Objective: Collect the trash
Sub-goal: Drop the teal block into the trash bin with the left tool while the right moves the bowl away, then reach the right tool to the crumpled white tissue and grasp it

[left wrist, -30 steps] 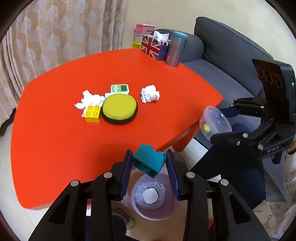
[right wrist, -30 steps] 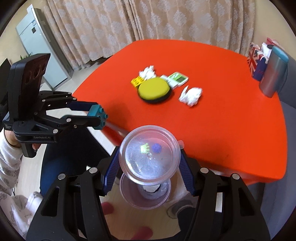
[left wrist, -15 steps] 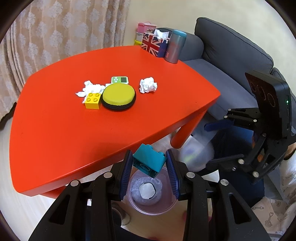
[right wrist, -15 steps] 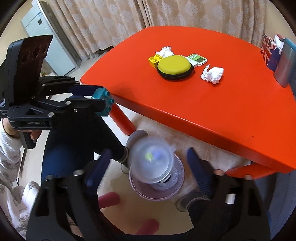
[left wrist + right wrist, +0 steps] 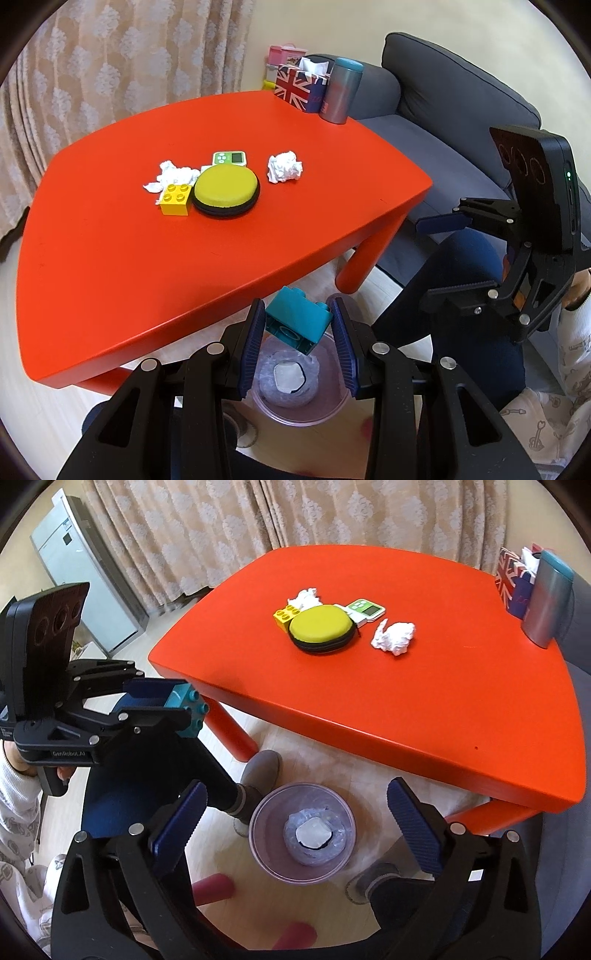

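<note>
My left gripper [image 5: 298,345] is shut on a teal toy brick [image 5: 297,319] and holds it above a clear plastic bin [image 5: 301,386] on the floor; it also shows in the right wrist view [image 5: 181,710]. My right gripper [image 5: 295,823] is open and empty over the same bin [image 5: 302,838], which holds a clear cup with something white. Two crumpled white tissues [image 5: 284,167] [image 5: 171,175] lie on the red table [image 5: 147,258].
On the table are a yellow brick [image 5: 176,199], a yellow round case [image 5: 226,191], a small green device [image 5: 229,158], a Union Jack tissue box [image 5: 301,88] and a grey tumbler [image 5: 341,95]. A grey sofa [image 5: 443,110] stands to the right. Feet in slippers [image 5: 258,771] flank the bin.
My right gripper opened and the clear cup it held dropped into the bin. My left gripper moved back from the table to above the bin, still holding the teal brick.
</note>
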